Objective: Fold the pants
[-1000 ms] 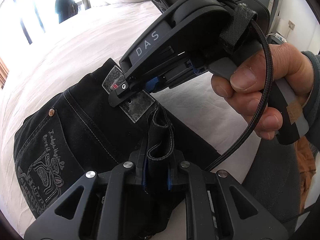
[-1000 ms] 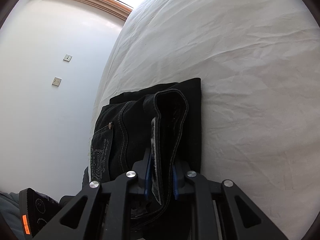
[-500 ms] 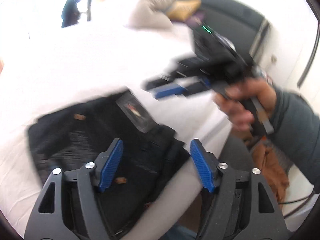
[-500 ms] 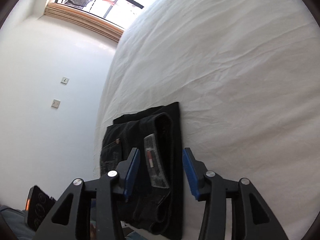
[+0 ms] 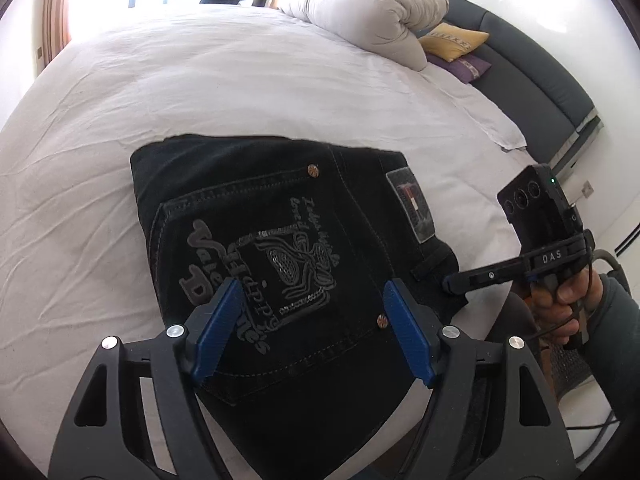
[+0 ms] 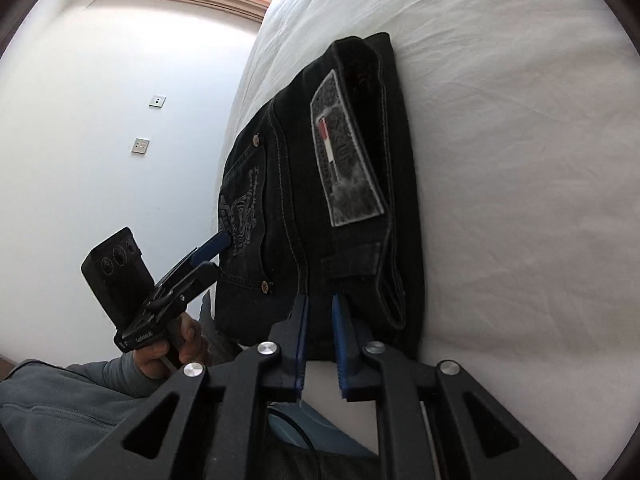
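Observation:
Black jeans [image 5: 280, 248] lie folded in a flat stack on the white bed [image 5: 240, 80], back pocket with grey embroidery facing up and a grey waistband patch [image 5: 412, 206] at the right edge. My left gripper [image 5: 314, 328] is open and empty just above the pocket. My right gripper [image 6: 318, 336] has its jaws nearly closed with a narrow gap, empty, at the near edge of the jeans [image 6: 320, 200] by the waistband. It also shows in the left wrist view [image 5: 452, 282], and the left gripper shows in the right wrist view [image 6: 212, 246].
A rolled white duvet [image 5: 360, 12] and yellow and purple cushions [image 5: 452, 38] lie at the head of the bed by a dark headboard [image 5: 540, 80]. A white wall with sockets [image 6: 140, 146] is beside the bed. The bed edge runs just under the jeans.
Both grippers let go of the waistband and pulled back. The left gripper opened wide. The right gripper opened, then narrowed again. The jeans now lie flat and folded.

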A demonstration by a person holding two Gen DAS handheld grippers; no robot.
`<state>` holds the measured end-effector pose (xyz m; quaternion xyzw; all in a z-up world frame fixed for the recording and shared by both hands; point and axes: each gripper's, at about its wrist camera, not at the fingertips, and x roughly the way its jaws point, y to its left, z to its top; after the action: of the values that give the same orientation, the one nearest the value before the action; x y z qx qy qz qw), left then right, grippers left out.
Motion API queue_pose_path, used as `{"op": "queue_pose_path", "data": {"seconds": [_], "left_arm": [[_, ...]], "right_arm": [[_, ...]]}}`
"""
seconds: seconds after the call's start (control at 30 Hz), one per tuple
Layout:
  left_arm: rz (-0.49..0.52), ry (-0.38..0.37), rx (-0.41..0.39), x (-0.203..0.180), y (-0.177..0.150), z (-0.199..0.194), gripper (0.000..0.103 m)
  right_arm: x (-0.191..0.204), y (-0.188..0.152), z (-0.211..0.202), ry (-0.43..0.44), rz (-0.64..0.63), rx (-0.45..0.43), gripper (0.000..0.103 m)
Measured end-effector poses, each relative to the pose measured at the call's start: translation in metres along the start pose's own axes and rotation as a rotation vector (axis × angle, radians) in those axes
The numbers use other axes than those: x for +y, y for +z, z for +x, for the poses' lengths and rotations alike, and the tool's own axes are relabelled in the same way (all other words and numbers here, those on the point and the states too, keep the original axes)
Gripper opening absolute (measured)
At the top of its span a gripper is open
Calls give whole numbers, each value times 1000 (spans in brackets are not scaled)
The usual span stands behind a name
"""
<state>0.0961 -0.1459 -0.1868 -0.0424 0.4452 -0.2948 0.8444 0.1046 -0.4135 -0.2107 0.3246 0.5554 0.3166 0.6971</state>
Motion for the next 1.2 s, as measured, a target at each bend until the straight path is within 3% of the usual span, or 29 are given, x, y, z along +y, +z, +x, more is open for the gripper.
{"op": "queue_pose_path", "data": {"seconds": [0.07,0.1,0.13,0.27,0.33,0.37,0.4,0.47,0.53,0.63,0.73,0.77,0.87,0.97,1.03,1.13,1.2], "left_arm": [[-3,-12,-33,0,17,-13,72],[-5,-21,-44,-3,28,-21,72],[-6,-26,-56,-1,36,-25,72],[21,-48,-89,7,83,-18,72],[2,-139,-69,19,106,-4,72],[-40,-230,-25,33,112,9,72],[-80,-273,3,42,116,15,71],[-144,-369,34,63,111,25,61],[-155,-471,13,73,97,15,61],[-141,-600,-5,75,73,-3,61],[-179,-604,53,80,42,9,60],[-202,-605,38,85,36,10,60],[-286,-687,24,91,28,1,60],[-220,-702,97,77,8,-6,60],[-165,-673,137,66,-9,-8,60],[-158,-705,164,61,-24,-20,61],[-136,-702,185,57,-25,-29,61]], "right_arm": [[16,0,-8,5,-50,-17,24],[26,3,-12,31,-77,-36,40],[36,9,-13,66,-106,-52,48],[63,49,3,128,-180,-67,54],[60,69,19,125,-164,-51,55],[54,76,28,116,-147,-38,55],[47,82,36,92,-122,-25,55],[24,87,49,66,-50,2,54],[10,87,50,80,-4,-21,34],[-2,81,46,129,36,-45,25],[-10,78,45,139,56,-39,23],[-11,77,45,137,60,-34,22],[-6,69,43,116,56,-13,23],[-7,53,38,112,58,-1,24],[-12,42,31,119,79,-12,24],[-17,24,11,111,68,-40,25],[-13,19,-3,83,46,-60,34]]}}
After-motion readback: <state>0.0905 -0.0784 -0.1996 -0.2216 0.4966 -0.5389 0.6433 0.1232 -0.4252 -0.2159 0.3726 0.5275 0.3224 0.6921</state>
